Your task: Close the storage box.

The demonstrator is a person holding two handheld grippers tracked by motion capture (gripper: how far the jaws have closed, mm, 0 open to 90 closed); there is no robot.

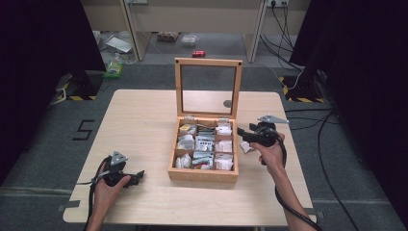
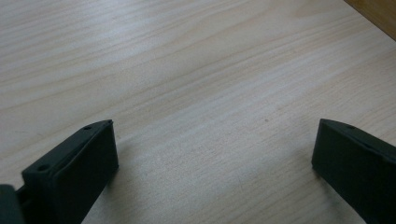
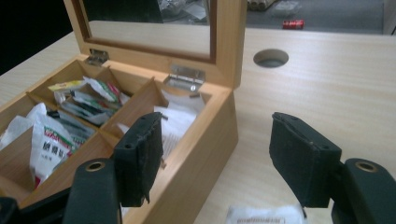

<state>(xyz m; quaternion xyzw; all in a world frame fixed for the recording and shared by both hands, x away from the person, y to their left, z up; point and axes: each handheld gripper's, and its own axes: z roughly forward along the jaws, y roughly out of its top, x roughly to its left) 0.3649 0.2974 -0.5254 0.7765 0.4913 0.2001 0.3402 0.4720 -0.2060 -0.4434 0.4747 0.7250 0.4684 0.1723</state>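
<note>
- The right gripper (image 3: 219, 154) has its black fingers (image 3: 303, 158) spread apart with nothing between them; one finger hangs over the right wall of the box, the other over bare table beside it.
- Just beneath those fingers, on the table against the box's right side, lies a small white paper sachet (image 3: 266, 214), also seen from the high view (image 1: 246, 147) beside the person's right hand (image 1: 269, 151).
- The open wooden compartment box with a glass-paned lid (image 1: 203, 175) stands near the middle of the table, a little toward its right edge, lid upright at the far side; its compartments hold white and printed sachets (image 1: 204, 144).
- The left gripper (image 2: 215, 163) has its fingers (image 2: 79, 172) wide apart, empty, low over bare wood.
- From the high view that gripper (image 1: 137, 175) lies near the table's near-left corner, held by the left hand (image 1: 113, 185), pointing toward the box, well apart from it.
- The light wooden table (image 1: 139, 120) has a round cable hole (image 3: 271, 57) behind the box's far right corner.
</note>
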